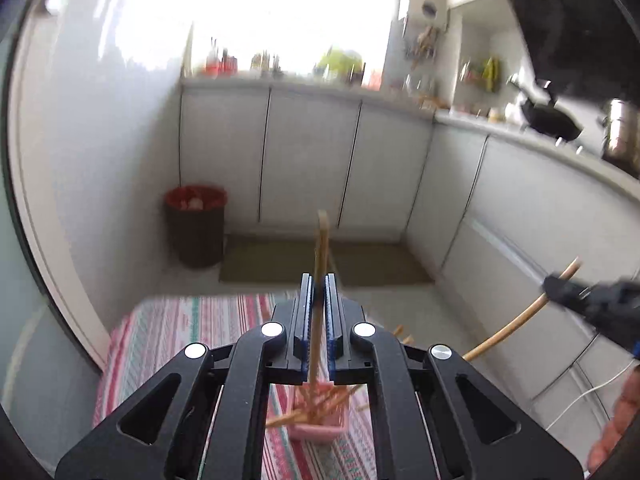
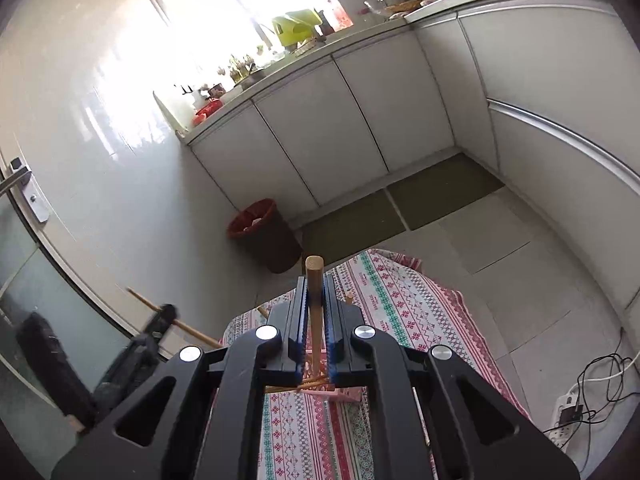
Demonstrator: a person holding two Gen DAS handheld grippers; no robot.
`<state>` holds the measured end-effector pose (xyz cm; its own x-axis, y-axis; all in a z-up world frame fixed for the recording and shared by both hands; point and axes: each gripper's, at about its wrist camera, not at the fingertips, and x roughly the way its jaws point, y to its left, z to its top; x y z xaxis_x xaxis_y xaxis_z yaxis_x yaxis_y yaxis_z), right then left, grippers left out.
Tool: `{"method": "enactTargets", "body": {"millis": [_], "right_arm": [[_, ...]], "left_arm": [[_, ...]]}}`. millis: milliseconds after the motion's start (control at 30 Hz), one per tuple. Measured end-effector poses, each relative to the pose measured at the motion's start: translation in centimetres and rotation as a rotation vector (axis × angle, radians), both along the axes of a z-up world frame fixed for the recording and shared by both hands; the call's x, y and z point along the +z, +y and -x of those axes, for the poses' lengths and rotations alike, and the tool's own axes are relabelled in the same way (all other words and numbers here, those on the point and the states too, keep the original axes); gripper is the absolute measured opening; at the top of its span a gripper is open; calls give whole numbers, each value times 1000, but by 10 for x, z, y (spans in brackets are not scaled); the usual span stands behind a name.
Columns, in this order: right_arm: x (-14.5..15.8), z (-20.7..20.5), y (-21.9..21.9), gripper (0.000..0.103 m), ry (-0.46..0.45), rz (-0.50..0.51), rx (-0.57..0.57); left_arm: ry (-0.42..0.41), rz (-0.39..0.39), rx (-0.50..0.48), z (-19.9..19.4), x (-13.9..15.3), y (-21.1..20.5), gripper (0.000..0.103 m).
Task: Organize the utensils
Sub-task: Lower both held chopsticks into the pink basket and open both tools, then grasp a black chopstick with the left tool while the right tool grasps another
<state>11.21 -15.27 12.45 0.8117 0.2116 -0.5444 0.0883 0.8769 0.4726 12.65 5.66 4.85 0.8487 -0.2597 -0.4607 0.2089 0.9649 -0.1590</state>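
We see a kitchen from above: pale cabinet doors [image 1: 308,160] run beneath a cluttered counter [image 2: 304,60], and a bright window [image 2: 224,8] washes out the far wall. On the tiled floor lie dark green mats [image 2: 400,208], and a dark waste bin [image 1: 196,224] with a red liner stands in the corner against the cabinets. Nearer to us a striped red, green and white cloth [image 2: 400,312] is spread over a low surface. At the far right of the right wrist view a white power strip [image 2: 568,416] with tangled cables lies on the floor.

On the cloth sits a small pink holder [image 1: 320,432], with several thin wooden sticks [image 1: 340,400] leaning in it at crossed angles.

Our left gripper [image 1: 319,292] is clenched on a flat wooden utensil [image 1: 322,240], which runs between the blue pads and sticks out beyond the fingertips; it is held above the pink holder. In the same view our right gripper [image 1: 560,288] comes in from the right edge, blurred, closed around a long, round wooden handle [image 1: 516,320].

From the right wrist, the right gripper clamps that round wooden handle, its flat cut end poking past the fingertips, with the pink holder below the jaws on the cloth. The left gripper shows at the lower left there, blurred, with its wooden utensil running through it.
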Motion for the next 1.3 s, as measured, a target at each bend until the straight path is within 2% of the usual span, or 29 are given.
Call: {"method": "enactTargets", "body": {"millis": [33,100,267,500,567,600,633,667,800,900,1033,1100,1233,1300], "right_arm": [[-2,-3,3,8,5,5,1],[-7,-9,8,8,15,20,3],[-19,-18,18,8,38,32,9],[-38,-39,42,8,57,41,33],[-49,-47,50,12,38,24,66],[-55,-50,53,20,43,22,74],[-60,-54,57,37,63,24,82],[-63,-55,58,41,70,26,82],[-63,-47,63,43,63,87,73],[-59,-39,62,49,58,129,53],[-61,-24,57,58,64,197,24],[-62,-18,53,59,70,223,11],[-64,-6,46,73,78,247,-5],[-66,2,43,76,81,277,-22]], "left_arm": [[20,12,5,-5,-5,2,12],[43,32,21,-9,-11,8,28],[5,98,83,1,4,41,44],[9,109,105,8,10,58,46],[13,102,106,6,10,58,47],[14,97,107,6,10,58,47],[11,91,106,8,11,58,47],[8,85,106,9,11,57,49],[-8,77,113,15,14,59,60],[-4,67,97,17,14,55,61],[-1,15,71,24,10,41,62],[3,-7,66,26,7,36,67],[14,-60,57,30,-2,25,73],[27,-81,56,31,-6,21,78]]}}
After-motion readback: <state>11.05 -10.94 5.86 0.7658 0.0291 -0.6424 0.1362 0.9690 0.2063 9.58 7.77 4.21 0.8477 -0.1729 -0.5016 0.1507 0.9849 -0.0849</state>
